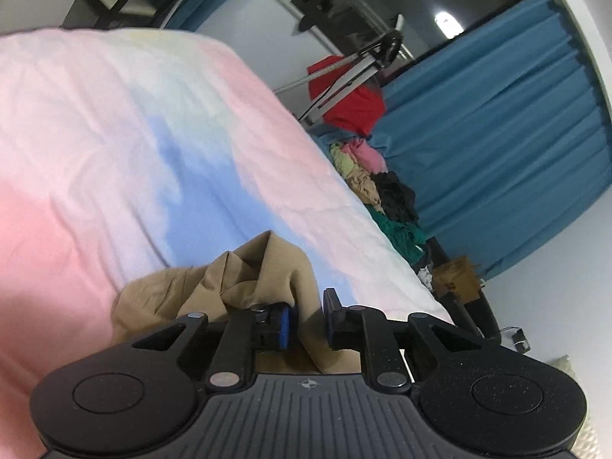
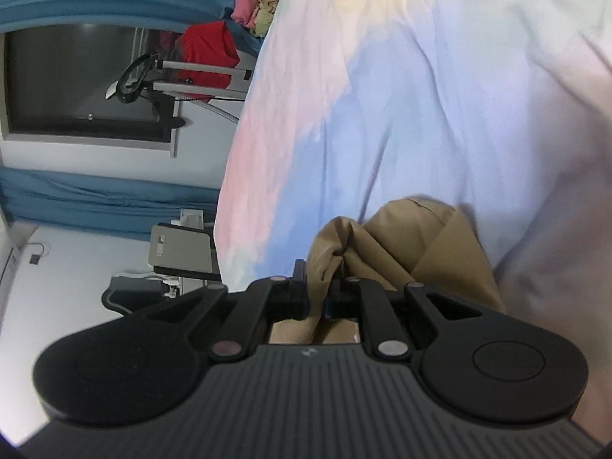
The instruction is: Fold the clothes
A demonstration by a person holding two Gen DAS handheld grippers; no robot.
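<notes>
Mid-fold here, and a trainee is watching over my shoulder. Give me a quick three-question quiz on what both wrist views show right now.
1. True or false: the right tool is clamped on the tan garment.
2. What colour is the garment by the metal frame, beyond the bed? A green, B red, C black.
3. Fill in: the tan garment lies on a pink, blue and white ____.

Key:
1. True. Tan cloth is pinched between its fingers.
2. B. The red garment sits behind the frame.
3. sheet.
</notes>
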